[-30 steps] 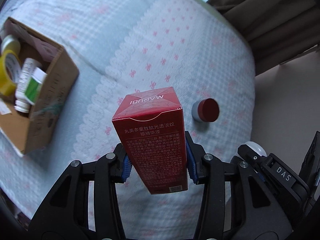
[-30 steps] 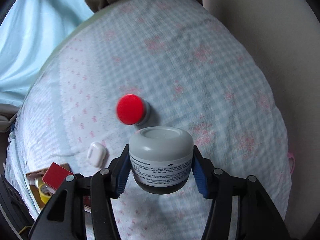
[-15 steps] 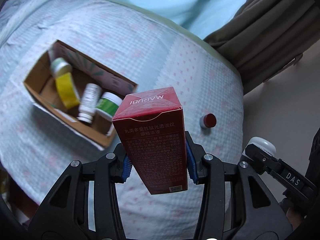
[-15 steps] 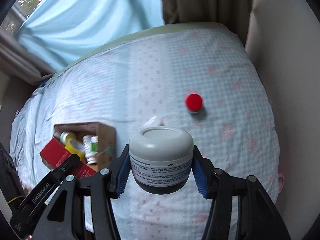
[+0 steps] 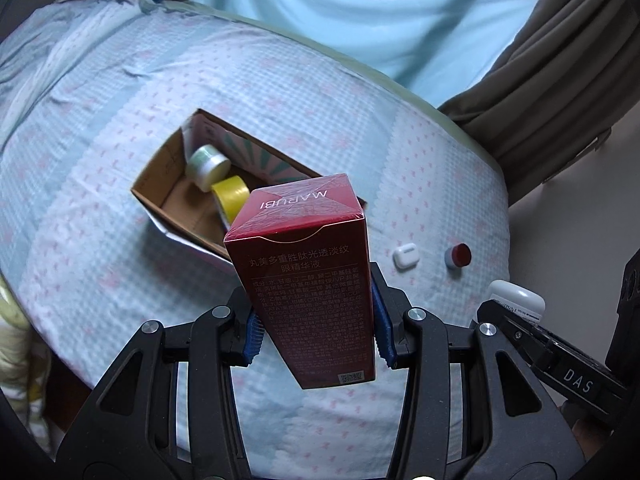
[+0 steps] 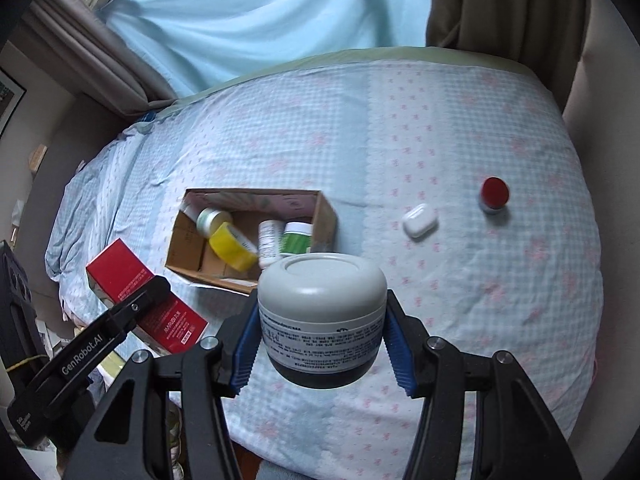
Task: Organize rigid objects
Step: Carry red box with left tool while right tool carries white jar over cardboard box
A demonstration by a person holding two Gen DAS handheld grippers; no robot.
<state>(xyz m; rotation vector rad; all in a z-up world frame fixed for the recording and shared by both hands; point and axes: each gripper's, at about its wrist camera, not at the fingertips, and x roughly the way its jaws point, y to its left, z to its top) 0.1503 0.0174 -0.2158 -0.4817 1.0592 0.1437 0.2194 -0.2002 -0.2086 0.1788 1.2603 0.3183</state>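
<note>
Both hands hang above the bed, each carrying something, and the open brown cardboard box (image 6: 248,236) on the blue-checked bedspread (image 6: 460,128) is the landmark for everything here.

Starting on the left: the left gripper (image 5: 316,332) has its blue pads clamped narrow on the sides of a tall red cosmetics carton (image 5: 310,280), held nearly upright, up in the air on the near side of the box and off its left end. To do this step well, I'd say bring the carton over the bare floor at the left end of the box, tip it flat and lower it in before letting go. Dropped upright, it would likely topple onto the jars.

Inside the box, left to right: a pale green-lidded jar (image 6: 211,219), a yellow tape roll (image 6: 232,246), a white pill bottle (image 6: 269,242) and a green-labelled tub (image 6: 297,238). The right end is crowded.

The right gripper (image 6: 322,344) hovers above the box's near right corner, closed snugly on a squat jar with a grey domed lid (image 6: 322,320), lid up. My guess is it wants to go in after the carton, one hand at a time, so the two claws don't collide.

Right of the box, still on the spread: a white earbud case (image 6: 419,220), then a small red-capped pot (image 6: 495,194) furthest out.
</note>
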